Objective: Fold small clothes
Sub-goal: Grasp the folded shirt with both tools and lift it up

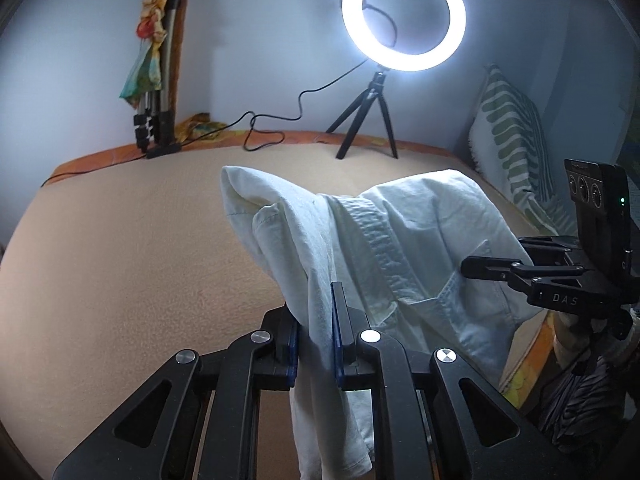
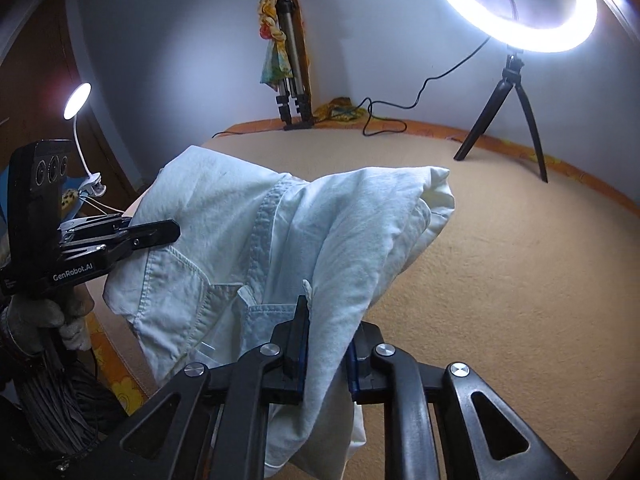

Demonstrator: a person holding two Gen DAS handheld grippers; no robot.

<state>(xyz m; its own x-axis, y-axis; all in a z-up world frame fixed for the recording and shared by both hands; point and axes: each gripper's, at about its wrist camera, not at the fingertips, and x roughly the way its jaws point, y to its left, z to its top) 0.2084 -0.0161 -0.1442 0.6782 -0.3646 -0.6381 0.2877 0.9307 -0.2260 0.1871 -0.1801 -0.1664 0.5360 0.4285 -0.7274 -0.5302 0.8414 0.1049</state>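
Under the ring light: I take that lamp as my 1 landmark for everything below.
Bed [image 1: 120, 248]: beige cover spreads out below the ring light [image 1: 404, 16], bare except around the garment, which I judge leaves room to lay it flat.
Garment [image 1: 400, 240]: pale blue denim piece with waistband and pocket, lifted off the cover, hanging nearer me than the lamp's tripod.
Why held so: I grip 2 spots apart, probably to let it hang open before folding.
Left gripper [image 1: 316, 336]: jaws clamped on a bunch of the cloth.
Right gripper [image 2: 326, 344]: jaws likewise pinched on the cloth.
Left view only: striped pillow [image 1: 508, 136], right of the lamp.
Right view only: small clip lamp [image 2: 78, 100], far left of the ring light, and my gloved left hand [image 2: 36, 320].
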